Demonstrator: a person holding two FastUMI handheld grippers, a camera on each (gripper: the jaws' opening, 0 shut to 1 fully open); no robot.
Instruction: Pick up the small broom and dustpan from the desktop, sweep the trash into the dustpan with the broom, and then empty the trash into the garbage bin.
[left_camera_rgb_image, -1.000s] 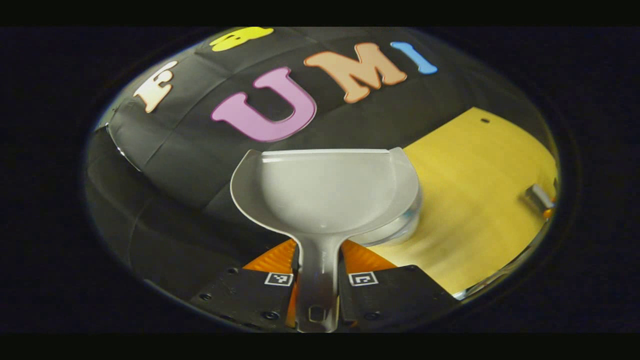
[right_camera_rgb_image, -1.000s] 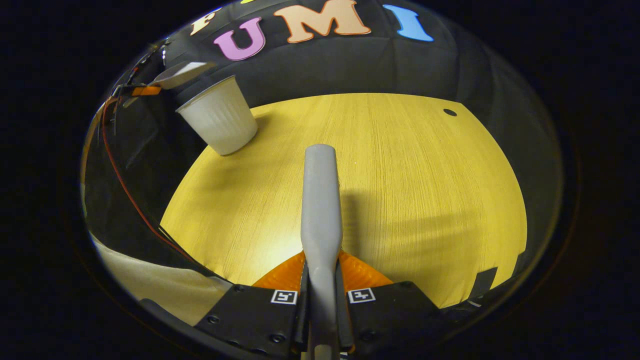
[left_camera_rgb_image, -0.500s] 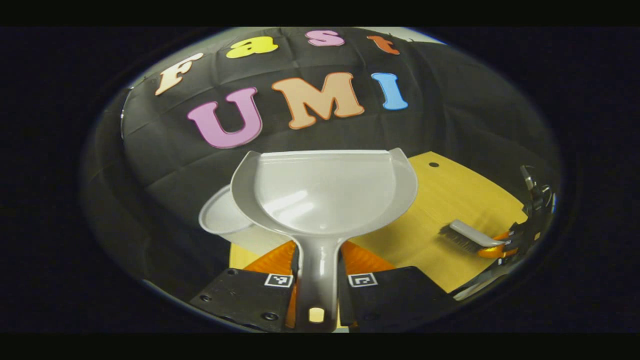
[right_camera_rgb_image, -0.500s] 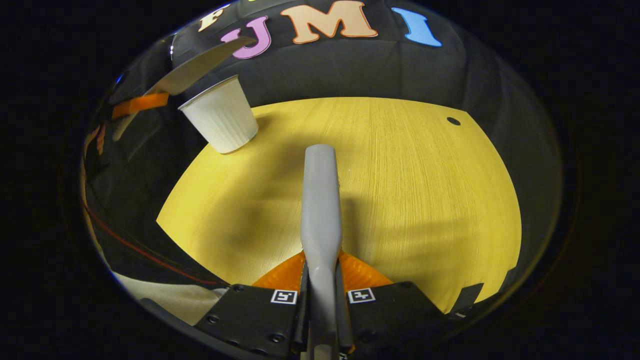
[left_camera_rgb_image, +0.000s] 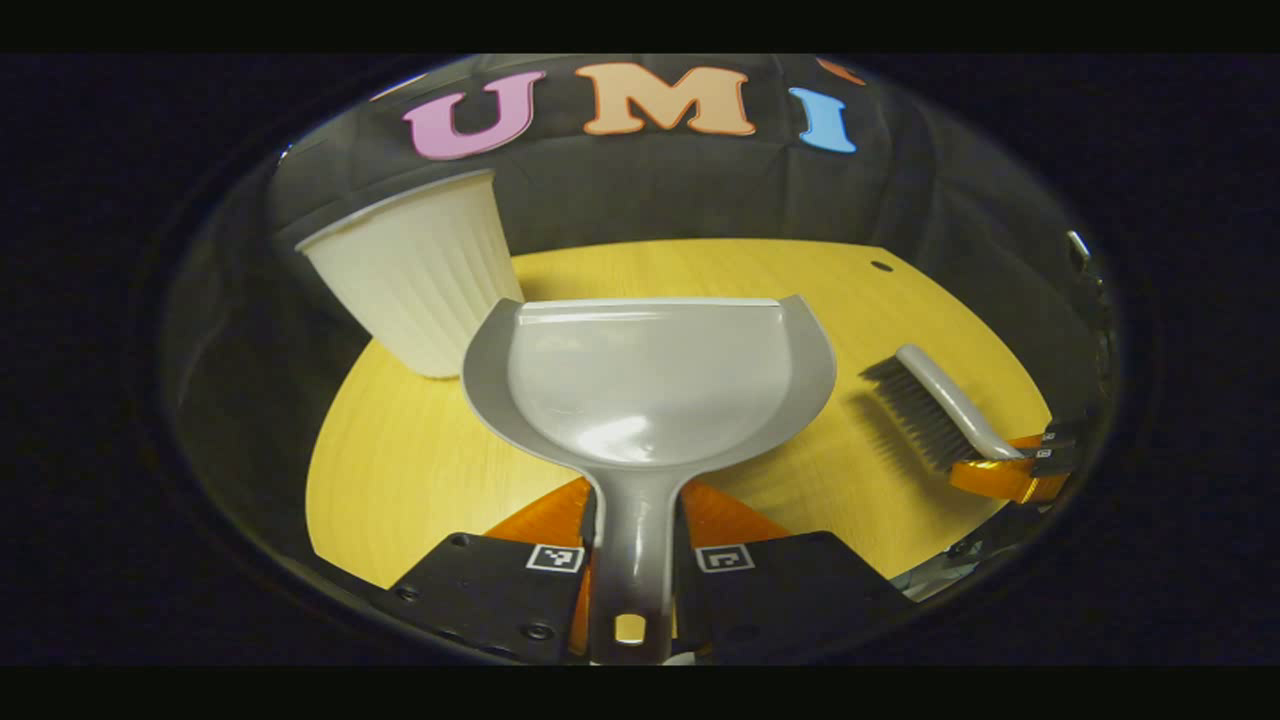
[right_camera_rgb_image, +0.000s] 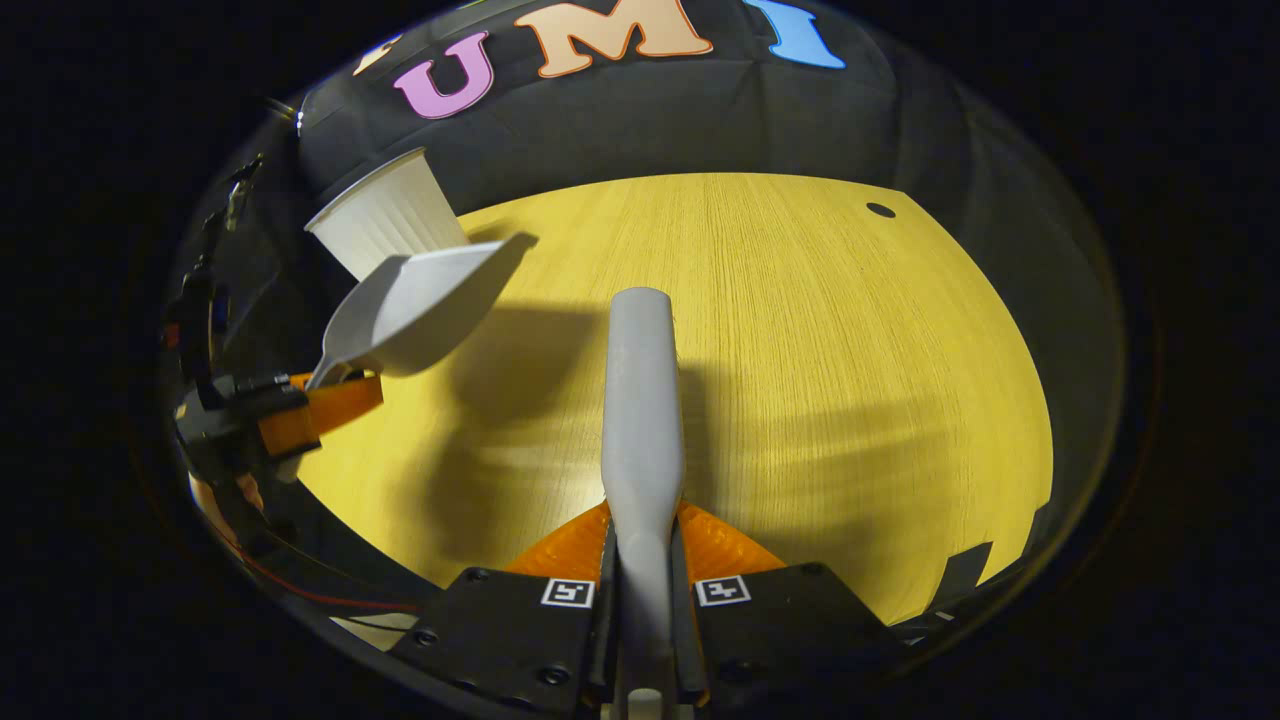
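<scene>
Two grippers were at work over the yellow wooden desktop (right_camera_rgb_image: 800, 330), each clamped on its own tool. The left gripper (left_camera_rgb_image: 636, 560) had both fingers pressed against the grey handle of the dustpan (left_camera_rgb_image: 648, 385), whose pan spread out straight ahead of the fingertips, its scoop looking bare and its front lip level. Just beyond the pan, off to the left gripper's left, stood the white ribbed garbage bin (left_camera_rgb_image: 415, 275), upright near the desktop's far edge and partly hidden behind the pan's rim. Off to its right, the small broom (left_camera_rgb_image: 935, 400) hung with dark bristles pointing down toward the desktop, its handle gripped by the right gripper (left_camera_rgb_image: 1010, 472).

From the right gripper (right_camera_rgb_image: 643, 590), the small broom's (right_camera_rgb_image: 642, 400) grey back ran straight out ahead between two fingers closed tight on its handle. To this gripper's left the left gripper (right_camera_rgb_image: 300, 410) held the dustpan (right_camera_rgb_image: 415, 305) tilted above the desktop, casting a shadow, with the garbage bin (right_camera_rgb_image: 385, 220) just behind it.
</scene>
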